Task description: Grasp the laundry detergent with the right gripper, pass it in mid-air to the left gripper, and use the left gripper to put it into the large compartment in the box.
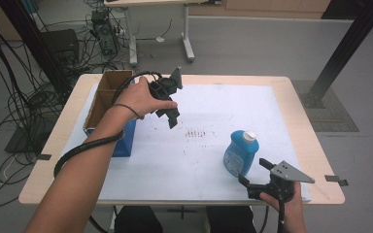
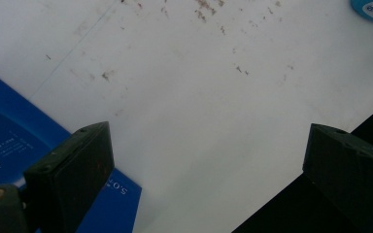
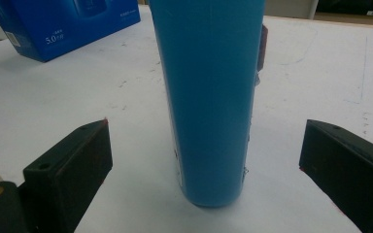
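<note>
A blue bottle (image 1: 240, 152) with a white cap stands upright on the white sheet at the front right. My right gripper (image 1: 255, 173) is open just in front of it, near the table's front edge; in the right gripper view the bottle (image 3: 209, 97) rises between the two spread jaws without touching them. My left gripper (image 1: 167, 99) is held above the table's left centre, open with nothing between its jaws, tilted down toward the white sheet (image 2: 199, 97). A blue box (image 1: 121, 141) with an open cardboard top stands at the left; its blue side (image 2: 9, 141) lies beside the left jaw.
The white sheet (image 1: 199, 145) covers most of the wooden table (image 1: 306, 131) and has dark specks near its middle. The blue box (image 3: 63, 24) stands far left in the right gripper view. Cables, a desk frame and a black post stand on the floor beyond the table.
</note>
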`<action>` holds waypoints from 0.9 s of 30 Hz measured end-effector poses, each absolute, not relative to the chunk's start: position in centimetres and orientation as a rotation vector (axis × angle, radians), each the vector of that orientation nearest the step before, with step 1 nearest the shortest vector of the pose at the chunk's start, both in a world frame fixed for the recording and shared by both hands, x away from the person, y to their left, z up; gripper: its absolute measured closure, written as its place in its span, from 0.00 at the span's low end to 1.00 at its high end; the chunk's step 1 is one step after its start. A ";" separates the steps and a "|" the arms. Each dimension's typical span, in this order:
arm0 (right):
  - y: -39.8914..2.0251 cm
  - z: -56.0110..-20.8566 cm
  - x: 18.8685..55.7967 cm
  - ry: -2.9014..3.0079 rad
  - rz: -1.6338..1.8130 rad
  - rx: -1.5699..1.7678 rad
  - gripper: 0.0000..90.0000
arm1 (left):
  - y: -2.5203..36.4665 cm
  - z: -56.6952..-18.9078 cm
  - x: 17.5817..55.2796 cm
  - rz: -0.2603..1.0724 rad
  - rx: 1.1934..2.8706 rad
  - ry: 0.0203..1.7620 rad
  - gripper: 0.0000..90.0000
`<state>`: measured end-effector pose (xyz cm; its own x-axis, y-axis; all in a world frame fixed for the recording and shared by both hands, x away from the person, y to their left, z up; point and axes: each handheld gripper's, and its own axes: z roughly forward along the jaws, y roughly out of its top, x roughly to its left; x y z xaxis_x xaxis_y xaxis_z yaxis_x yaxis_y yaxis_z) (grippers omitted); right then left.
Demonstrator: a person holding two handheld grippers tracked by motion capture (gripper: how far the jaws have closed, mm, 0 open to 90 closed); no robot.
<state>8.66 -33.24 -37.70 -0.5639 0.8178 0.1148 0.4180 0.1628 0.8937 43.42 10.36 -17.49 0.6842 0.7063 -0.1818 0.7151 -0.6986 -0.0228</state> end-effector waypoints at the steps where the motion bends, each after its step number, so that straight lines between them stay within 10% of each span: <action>1: -33.2 -37.7 8.7 2.050 1.373 1.174 0.05 | 10.3 -17.5 43.4 -0.272 2.838 1.201 0.05; 27: -33.1 -37.9 8.6 2.052 1.374 1.177 0.05 | 10.6 -17.7 43.3 -0.285 2.835 1.203 0.05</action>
